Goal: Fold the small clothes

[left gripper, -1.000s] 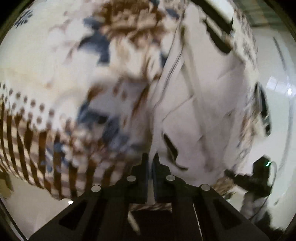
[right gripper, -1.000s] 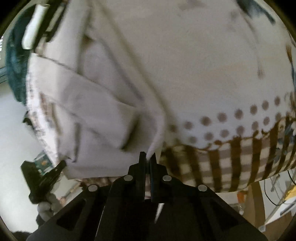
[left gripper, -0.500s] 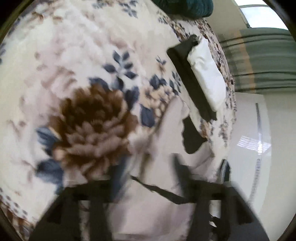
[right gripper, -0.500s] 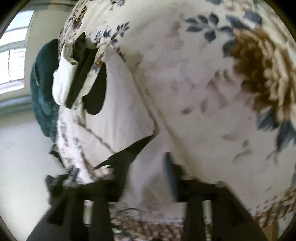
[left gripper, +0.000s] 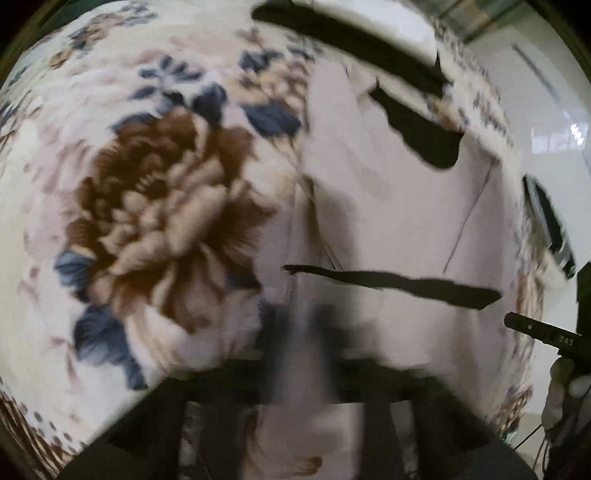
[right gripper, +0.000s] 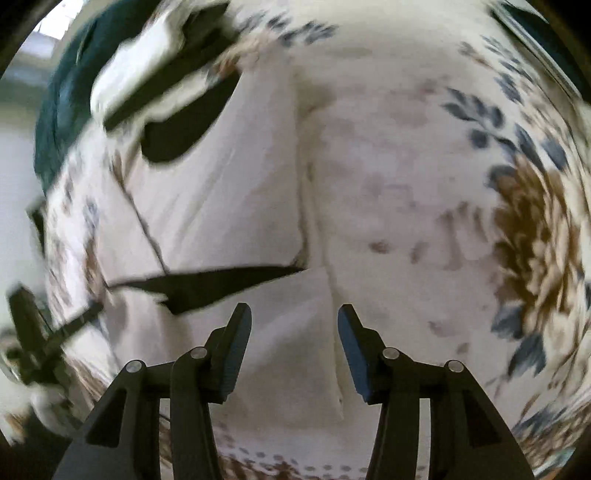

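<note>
A pale pinkish-white garment with black trim [left gripper: 388, 221] lies flat on the flowered bedspread [left gripper: 155, 206]. It also shows in the right wrist view [right gripper: 221, 206], with a black strip [right gripper: 207, 284] across it. My right gripper [right gripper: 294, 332] is open and empty just above the garment's near part. My left gripper [left gripper: 303, 332] is heavily blurred over the garment's near edge, and its fingers cannot be read. The right gripper's body [left gripper: 546, 332] shows at the right edge of the left wrist view.
A folded stack of white and black clothes [left gripper: 369, 29] lies beyond the garment, also seen in the right wrist view [right gripper: 155, 66]. A dark teal bundle [right gripper: 62, 110] lies at the far left. The bed's edge and pale floor [left gripper: 546, 110] lie to the right.
Both grippers were shut on the garment's edge one second ago. They have let it go, and it now lies flat on the bed. The right gripper has opened wide.
</note>
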`<state>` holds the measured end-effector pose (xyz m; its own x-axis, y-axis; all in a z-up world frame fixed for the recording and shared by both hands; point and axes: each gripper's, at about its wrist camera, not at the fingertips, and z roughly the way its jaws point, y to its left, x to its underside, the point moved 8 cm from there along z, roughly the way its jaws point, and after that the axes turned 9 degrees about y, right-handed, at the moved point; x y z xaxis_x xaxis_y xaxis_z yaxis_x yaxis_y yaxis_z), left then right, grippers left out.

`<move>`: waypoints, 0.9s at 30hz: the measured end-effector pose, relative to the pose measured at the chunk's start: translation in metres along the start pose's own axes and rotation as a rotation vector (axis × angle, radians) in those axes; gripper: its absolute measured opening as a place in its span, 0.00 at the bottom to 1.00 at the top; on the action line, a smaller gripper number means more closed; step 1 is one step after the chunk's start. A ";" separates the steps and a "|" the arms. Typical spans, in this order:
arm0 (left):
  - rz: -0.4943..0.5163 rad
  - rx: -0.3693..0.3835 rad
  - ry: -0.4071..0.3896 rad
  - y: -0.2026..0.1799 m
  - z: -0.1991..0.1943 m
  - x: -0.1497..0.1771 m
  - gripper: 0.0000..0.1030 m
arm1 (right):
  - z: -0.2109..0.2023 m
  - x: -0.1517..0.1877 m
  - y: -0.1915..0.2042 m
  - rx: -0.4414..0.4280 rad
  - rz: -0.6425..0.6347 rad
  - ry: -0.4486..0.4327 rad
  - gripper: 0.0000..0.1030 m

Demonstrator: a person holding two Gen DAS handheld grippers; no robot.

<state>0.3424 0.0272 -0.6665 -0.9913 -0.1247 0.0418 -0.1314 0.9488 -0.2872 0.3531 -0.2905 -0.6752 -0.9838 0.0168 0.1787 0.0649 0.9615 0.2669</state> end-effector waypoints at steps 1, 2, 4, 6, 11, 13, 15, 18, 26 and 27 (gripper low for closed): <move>-0.004 -0.002 -0.008 0.000 0.002 -0.004 0.03 | 0.007 -0.001 0.003 0.029 -0.012 0.015 0.46; -0.009 0.004 -0.024 0.000 -0.001 -0.005 0.02 | 0.013 -0.001 0.004 0.049 -0.023 0.025 0.33; -0.016 0.010 -0.048 0.001 -0.010 -0.006 0.02 | 0.016 -0.003 0.003 0.088 -0.015 0.007 0.06; -0.027 0.013 -0.083 0.005 -0.024 -0.008 0.02 | 0.008 -0.004 0.000 0.080 0.018 -0.038 0.05; -0.050 0.019 -0.097 0.019 -0.031 -0.013 0.02 | -0.013 -0.001 -0.014 0.073 0.103 -0.118 0.04; -0.068 0.030 -0.090 0.023 -0.027 -0.017 0.02 | -0.015 0.000 -0.019 0.066 0.131 -0.126 0.04; -0.075 0.039 -0.089 0.023 -0.026 -0.020 0.02 | -0.013 -0.001 -0.025 0.043 0.160 -0.111 0.04; -0.058 0.034 -0.091 0.017 -0.026 -0.020 0.02 | -0.004 -0.002 -0.029 0.027 0.179 -0.049 0.06; -0.012 0.018 -0.083 0.006 -0.022 -0.017 0.02 | -0.029 -0.012 -0.003 -0.014 0.078 -0.111 0.32; -0.010 0.018 -0.081 0.006 -0.022 -0.016 0.02 | -0.024 -0.014 0.002 -0.010 0.064 -0.091 0.32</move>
<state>0.3577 0.0415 -0.6482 -0.9869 -0.1581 -0.0329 -0.1409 0.9422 -0.3041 0.3709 -0.2953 -0.6542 -0.9886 0.1035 0.1093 0.1295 0.9549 0.2672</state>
